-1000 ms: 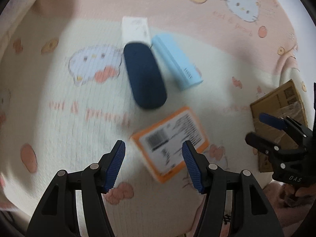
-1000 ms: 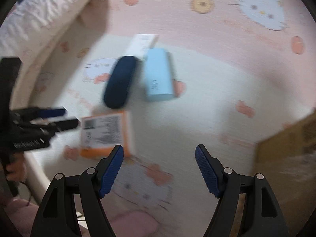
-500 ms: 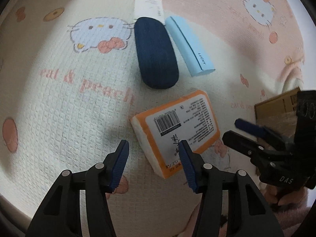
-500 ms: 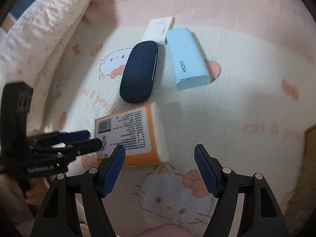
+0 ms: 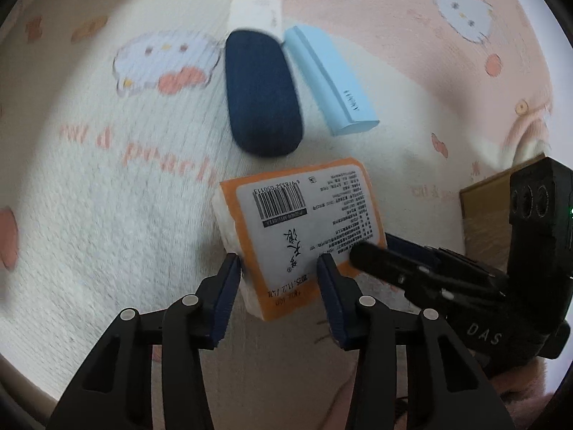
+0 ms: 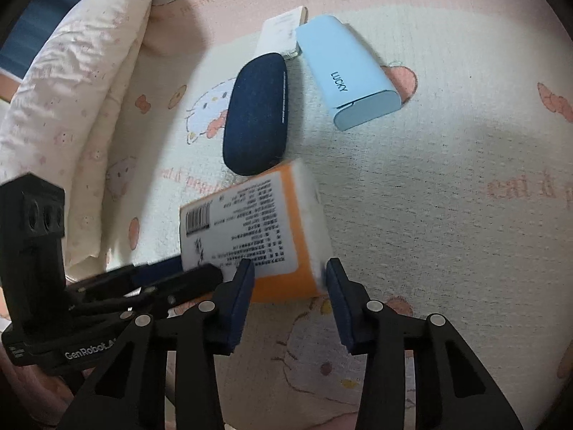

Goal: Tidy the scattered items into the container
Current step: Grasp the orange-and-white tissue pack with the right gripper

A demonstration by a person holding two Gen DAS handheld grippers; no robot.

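On the cartoon-cat bedspread, left tool closing around the near end of the orange tissue pack, pads not yet pressing it. Navy glasses case and light blue case lie just beyond, white box behind them. Right tool closing around the pack's other corner, not gripping. Cardboard box far right.

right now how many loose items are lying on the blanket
4. An orange tissue pack lies nearest, between both grippers. Beyond it a dark blue case, a light blue case beside it, and a white card partly under them. More may lie outside view.
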